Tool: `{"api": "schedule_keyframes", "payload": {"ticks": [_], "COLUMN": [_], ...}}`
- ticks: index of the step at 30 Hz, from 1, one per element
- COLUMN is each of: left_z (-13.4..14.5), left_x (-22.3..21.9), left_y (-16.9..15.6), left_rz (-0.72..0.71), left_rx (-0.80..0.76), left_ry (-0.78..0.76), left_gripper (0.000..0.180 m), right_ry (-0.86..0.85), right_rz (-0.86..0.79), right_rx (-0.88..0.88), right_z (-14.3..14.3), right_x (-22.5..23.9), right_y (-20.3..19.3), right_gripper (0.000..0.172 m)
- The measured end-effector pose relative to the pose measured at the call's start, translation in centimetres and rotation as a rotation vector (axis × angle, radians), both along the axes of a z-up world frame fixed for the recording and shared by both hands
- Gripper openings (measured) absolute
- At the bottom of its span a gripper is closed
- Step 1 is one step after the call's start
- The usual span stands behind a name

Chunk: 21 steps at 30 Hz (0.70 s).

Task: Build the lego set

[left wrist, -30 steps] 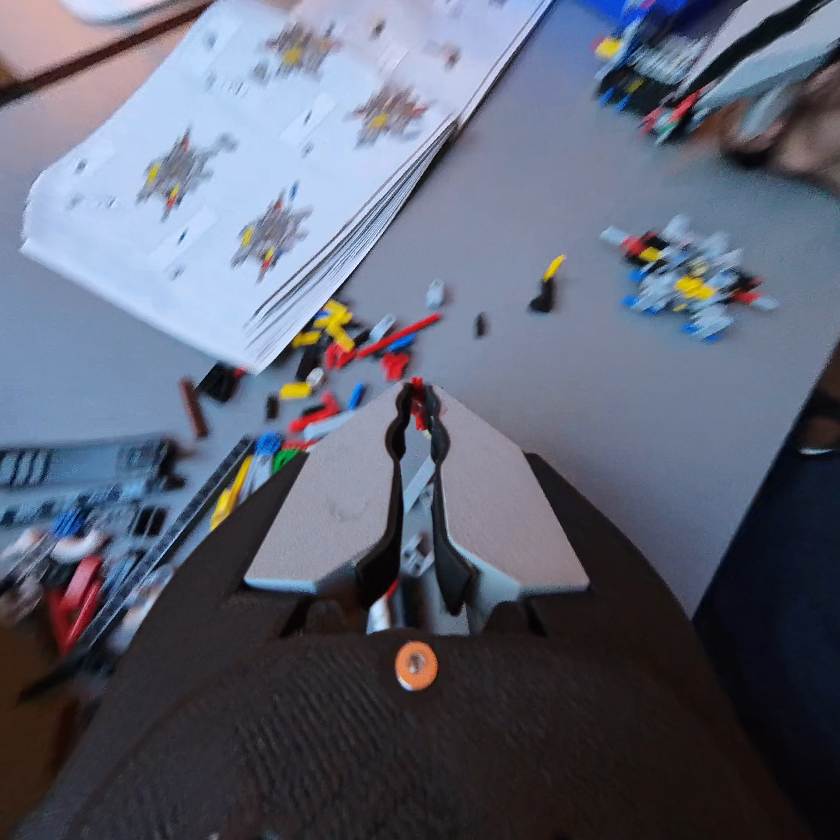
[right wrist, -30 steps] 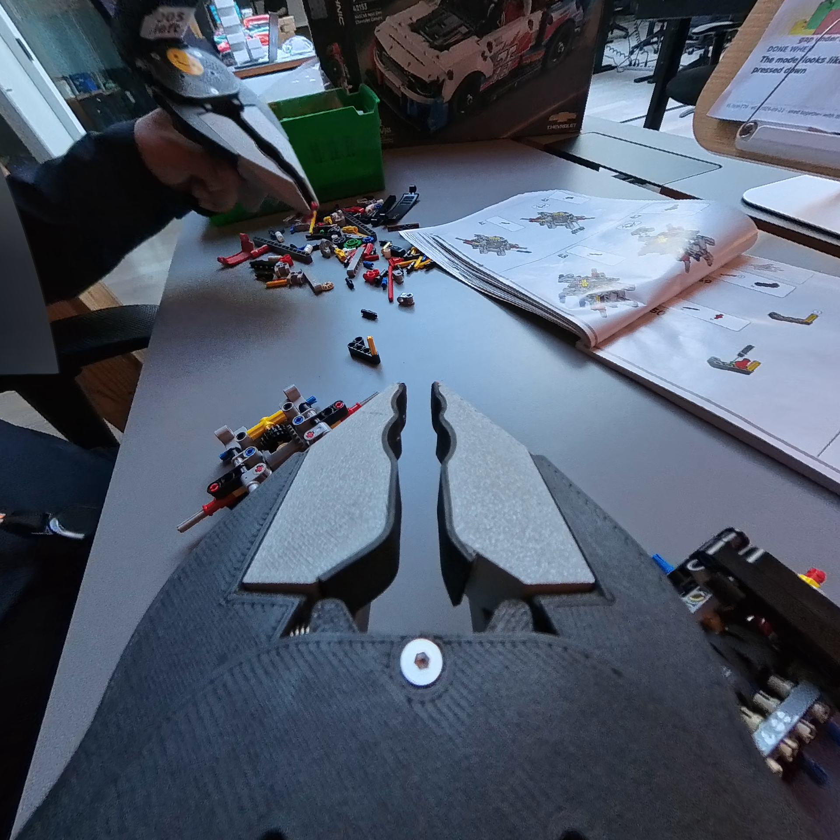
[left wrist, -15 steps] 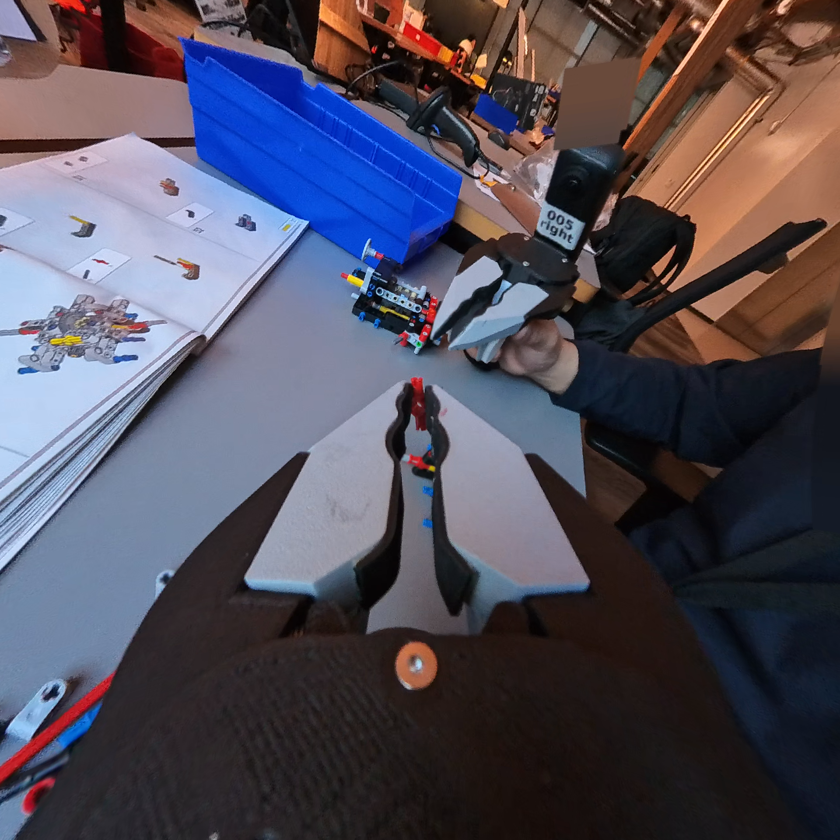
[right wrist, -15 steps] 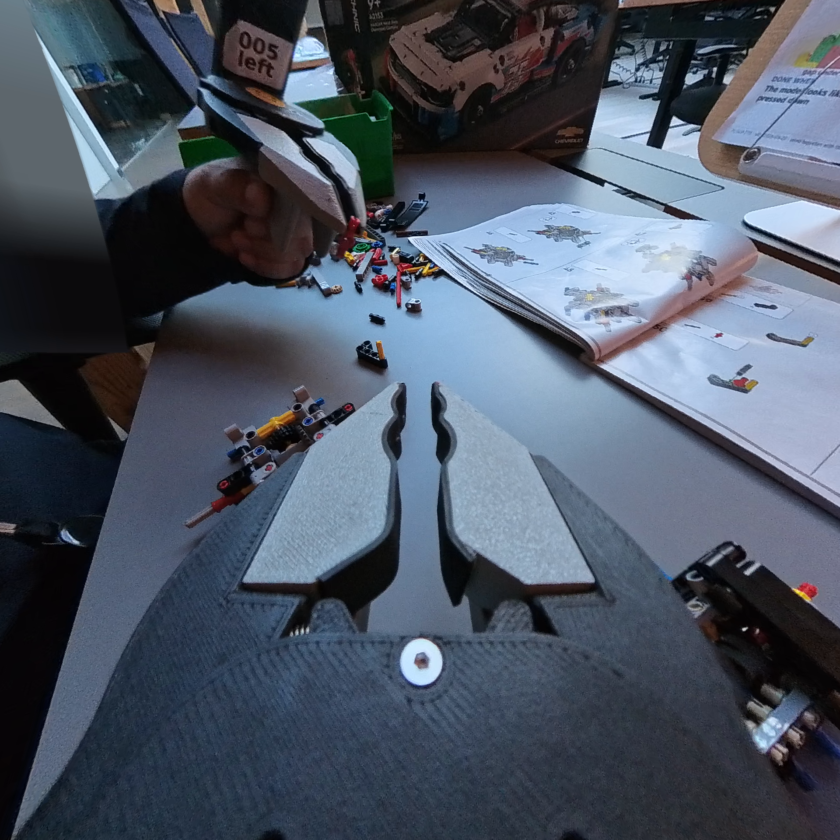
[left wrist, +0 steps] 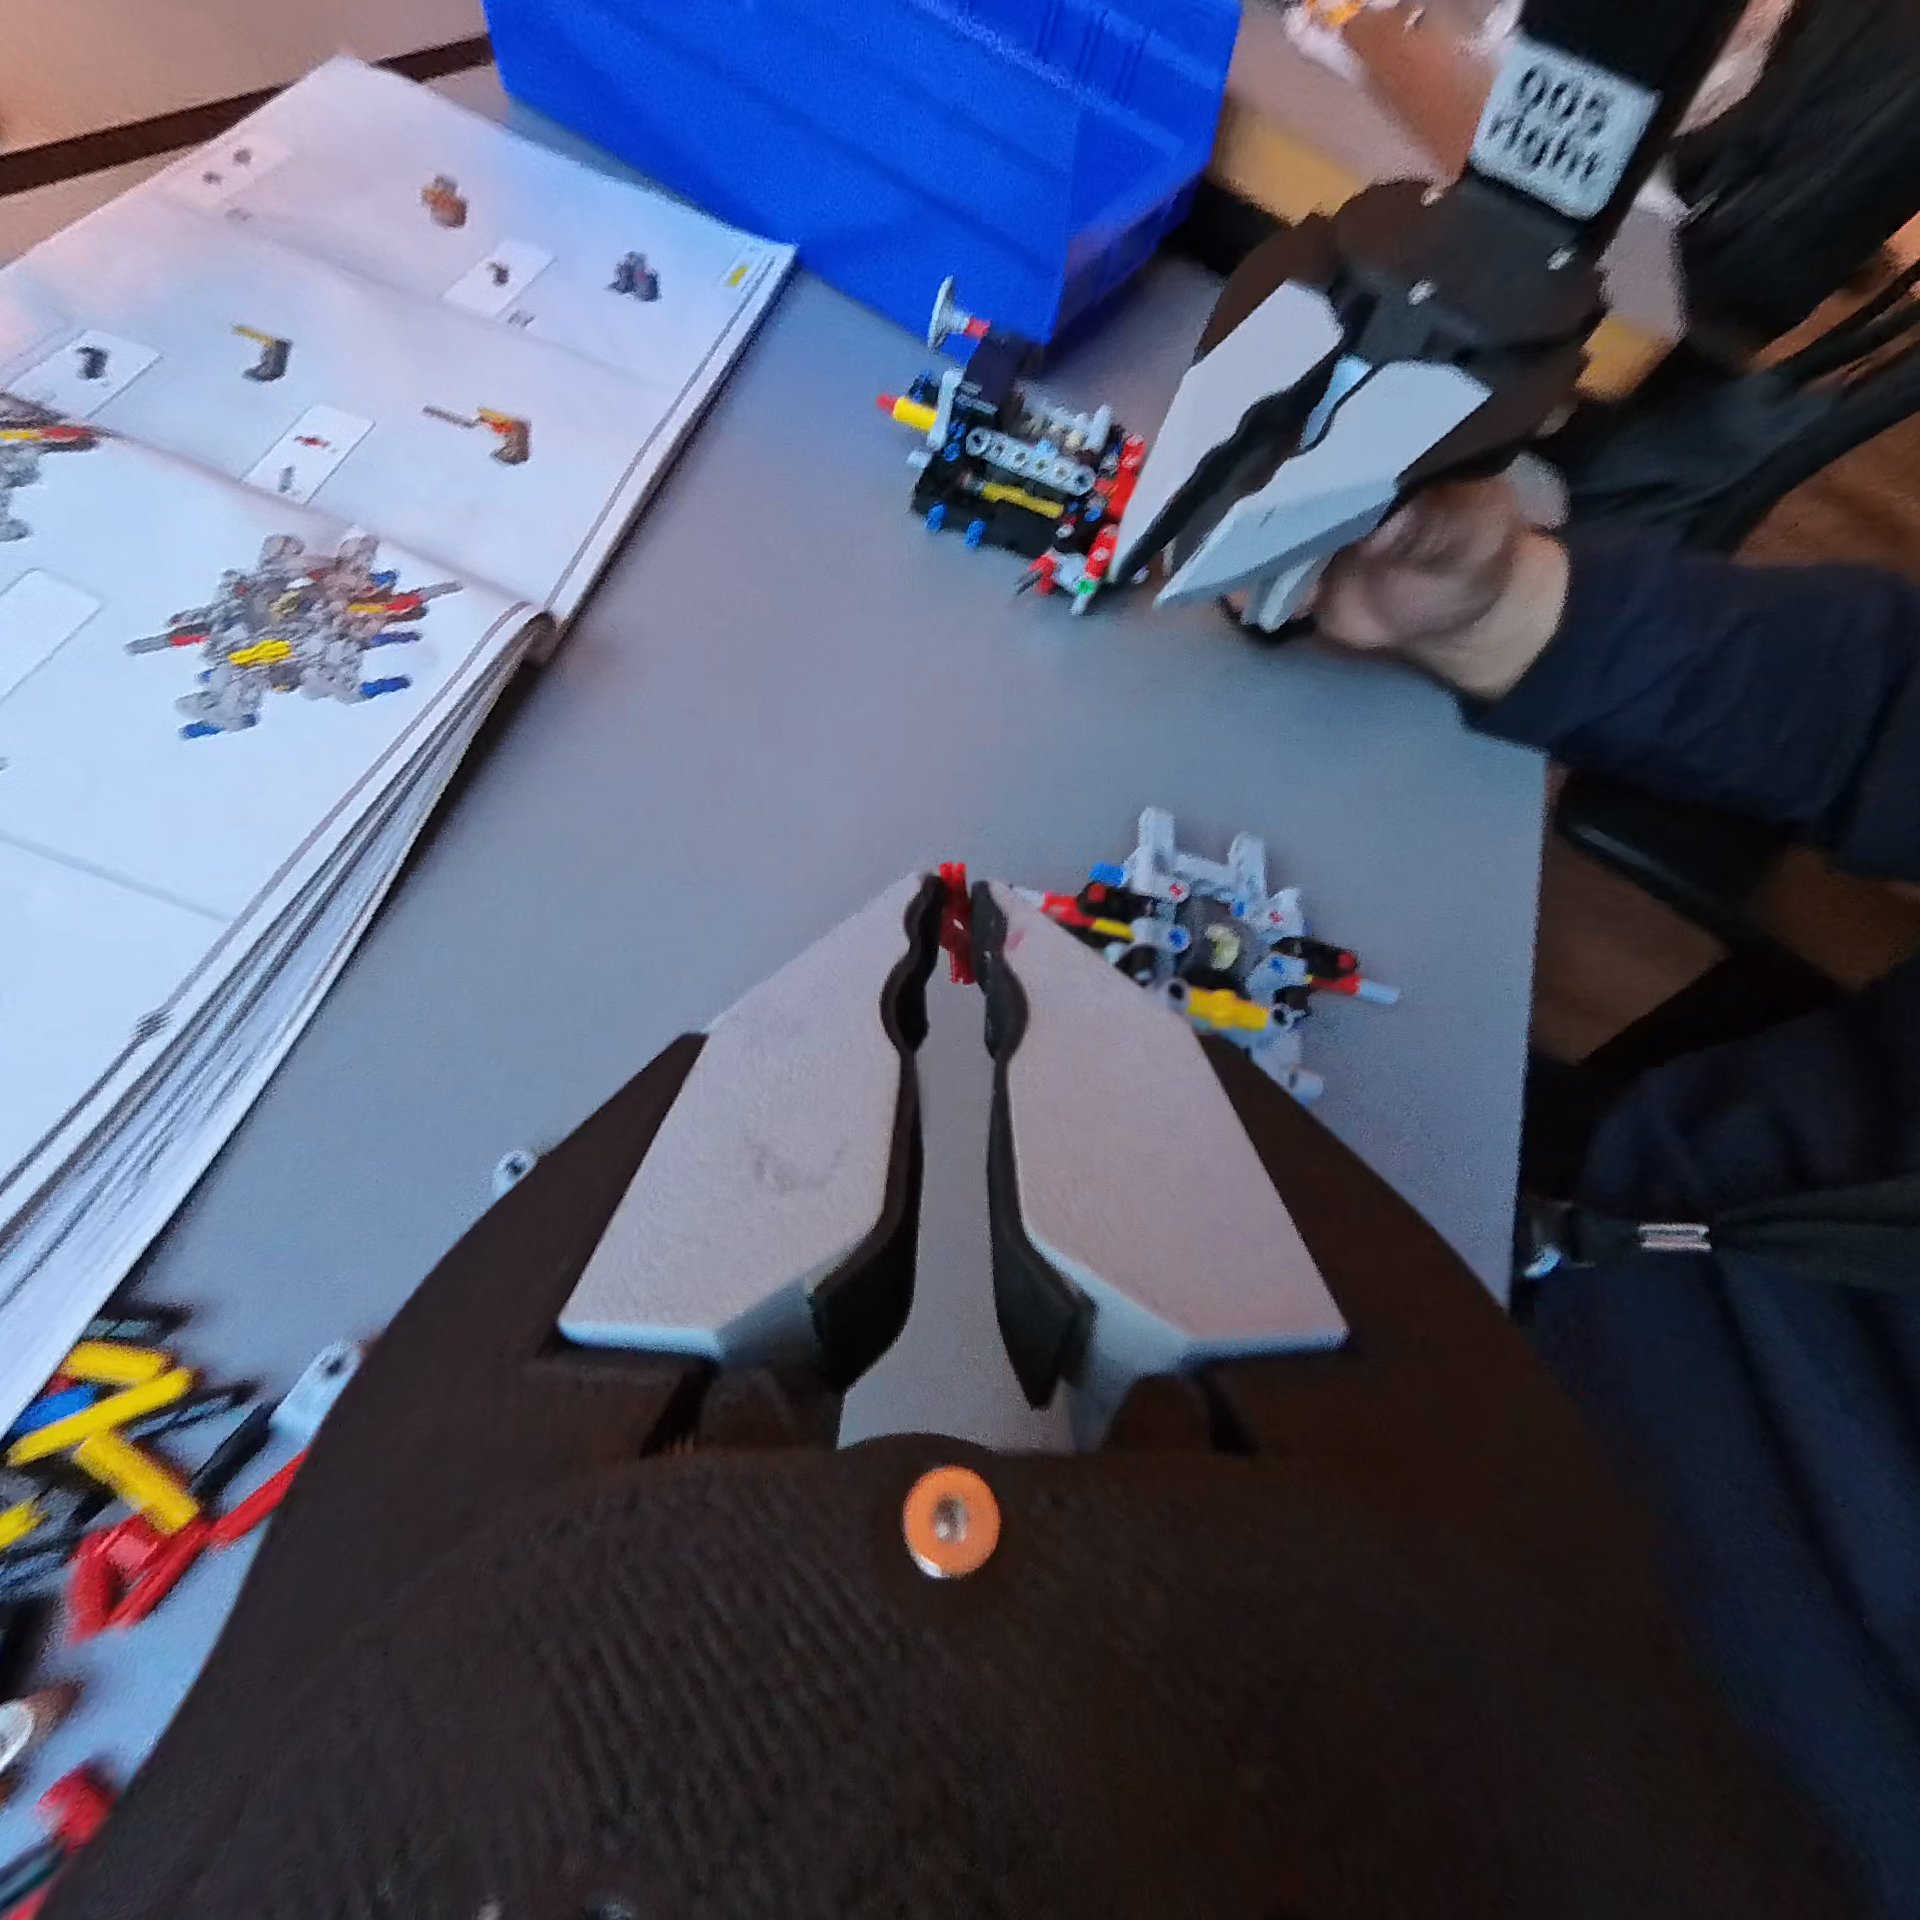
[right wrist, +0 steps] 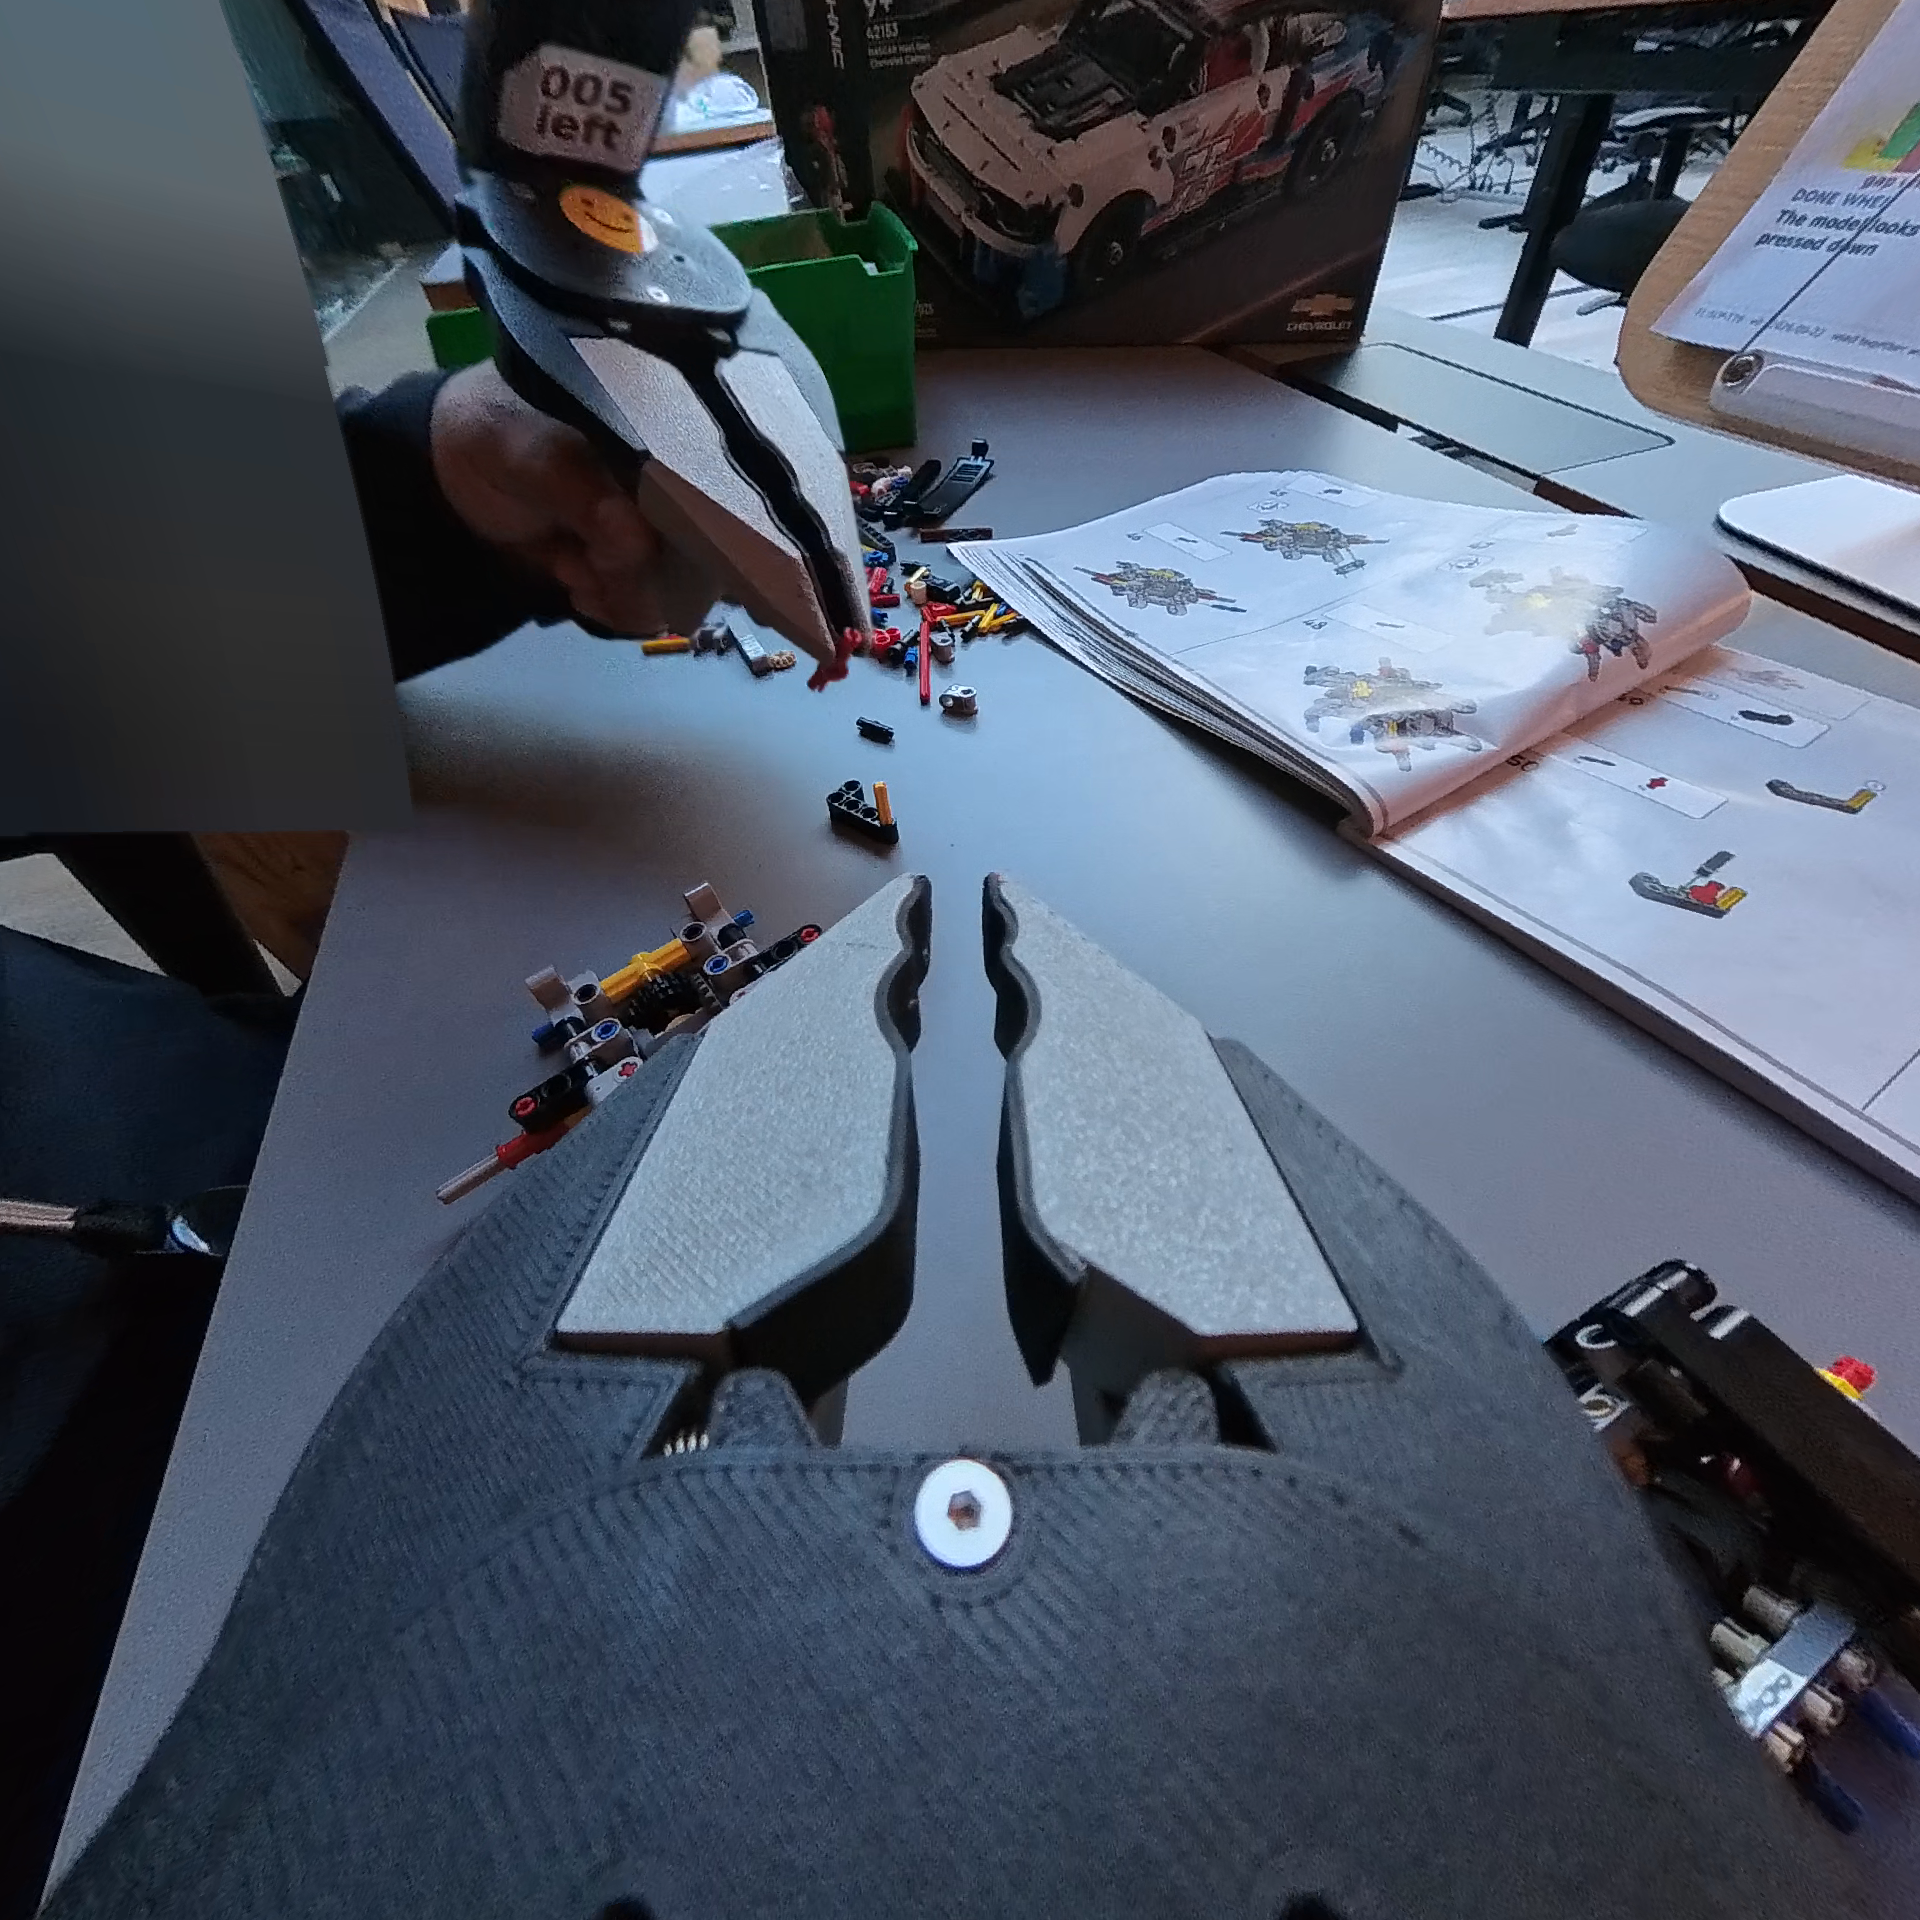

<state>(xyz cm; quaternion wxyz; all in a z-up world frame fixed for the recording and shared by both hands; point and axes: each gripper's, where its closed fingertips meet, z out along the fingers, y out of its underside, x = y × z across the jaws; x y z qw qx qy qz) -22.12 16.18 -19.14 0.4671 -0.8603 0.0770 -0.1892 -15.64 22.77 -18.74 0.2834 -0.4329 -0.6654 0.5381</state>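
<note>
Grey and matte, the table [right wrist: 1195, 935] carries everything, with a workshop of desks and chairs dim behind it. Largest on it is an open instruction booklet [right wrist: 1455, 665], its pages showing coloured build steps. At the far edge stands a boxed car kit [right wrist: 1101, 156], with a green bin [right wrist: 852, 301] beside it; the left wrist view shows a blue bin [left wrist: 883, 135] at another edge. A black, grey and yellow brick assembly [left wrist: 1023, 468] sits in front of the blue bin, just beside the right claw [right wrist: 957, 894], whose fingers stand slightly apart with only bare table between them. A smaller grey sub-assembly with yellow and red pins [left wrist: 1205, 935] lies near the table's near edge, just right of the left claw [left wrist: 953, 899]. That claw is clamped on a small red pin [left wrist: 954, 925], both pads pressing its sides, and is raised off the table. Loose bricks [right wrist: 925, 613] are scattered next to the booklet, and a lone black angled piece with a yellow peg [right wrist: 864, 810] lies apart from them.
</note>
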Motion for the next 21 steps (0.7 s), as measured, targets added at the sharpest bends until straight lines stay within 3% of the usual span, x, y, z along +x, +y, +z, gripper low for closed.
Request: {"api": "schedule_keyframes", "payload": {"ticks": [5,9,15,18,21], "left_z": [0.0,1.1,3.0,2.8,2.4], "left_x": [-1.5,-1.9,0.9,1.5,3.8], "left_y": [-1.9,-2.0,-0.6,1.0,2.2], "left_rz": [0.034,0.048,0.009,0.131,0.133], "left_rx": [-0.057,-0.01,0.124,0.151,0.162], "left_ry": [0.031,-0.002,-0.121,-0.211,-0.191], "left_gripper": [0.003,0.002,0.003,0.002,0.003], "right_ry": [0.001,-0.002,0.013,0.038,0.079], "right_rz": [-0.002,0.001,0.01,0.024,0.043], "right_rx": [-0.004,0.0,-0.001,-0.019,-0.028], "right_z": [0.0,-0.1,0.2,1.0,2.0], "right_x": [0.0,0.0,0.0,-0.2,-0.3], "right_y": [0.0,-0.1,-0.5,-1.2,-2.4], "right_gripper": [0.006,0.006,0.006,0.006,0.009]}}
